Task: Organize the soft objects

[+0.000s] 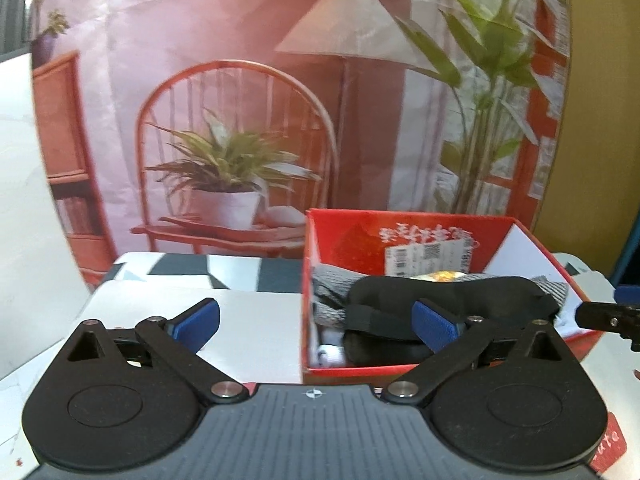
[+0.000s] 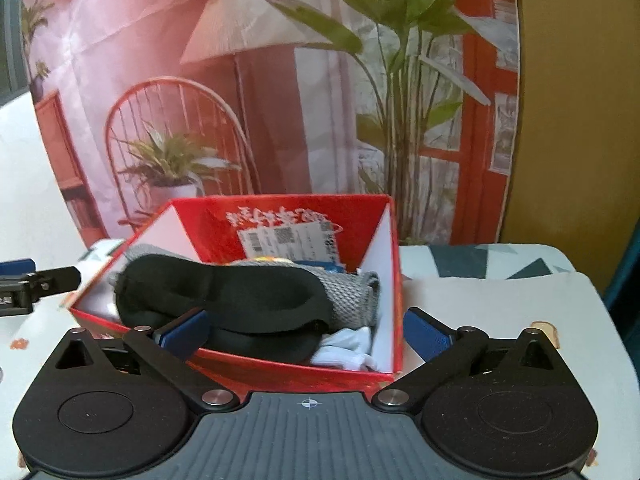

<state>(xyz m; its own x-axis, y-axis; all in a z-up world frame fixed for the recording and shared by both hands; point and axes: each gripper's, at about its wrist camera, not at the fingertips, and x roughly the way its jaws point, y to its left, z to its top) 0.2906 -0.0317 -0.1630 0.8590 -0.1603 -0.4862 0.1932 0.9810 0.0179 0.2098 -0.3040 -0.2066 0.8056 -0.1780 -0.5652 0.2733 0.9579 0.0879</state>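
A red cardboard box (image 1: 352,374) (image 2: 300,376) stands on the table and holds soft things. A black eye mask (image 1: 460,292) (image 2: 224,288) lies on top, over a grey knitted cloth (image 1: 332,288) (image 2: 352,296) and a white cloth (image 1: 332,354) (image 2: 348,350). My left gripper (image 1: 316,322) is open at the box's left wall, its right pad over the mask, with nothing between the jaws. My right gripper (image 2: 306,334) is open, straddling the box's near right corner; it holds nothing. Each view catches the other gripper's finger at its edge.
A white sheet (image 1: 256,320) (image 2: 500,300) lies beside the box on a tablecloth with dark triangles. Close behind the table hangs a printed backdrop (image 1: 240,120) of a chair, plants and a lamp. A labelled packet (image 2: 288,240) leans on the box's back wall.
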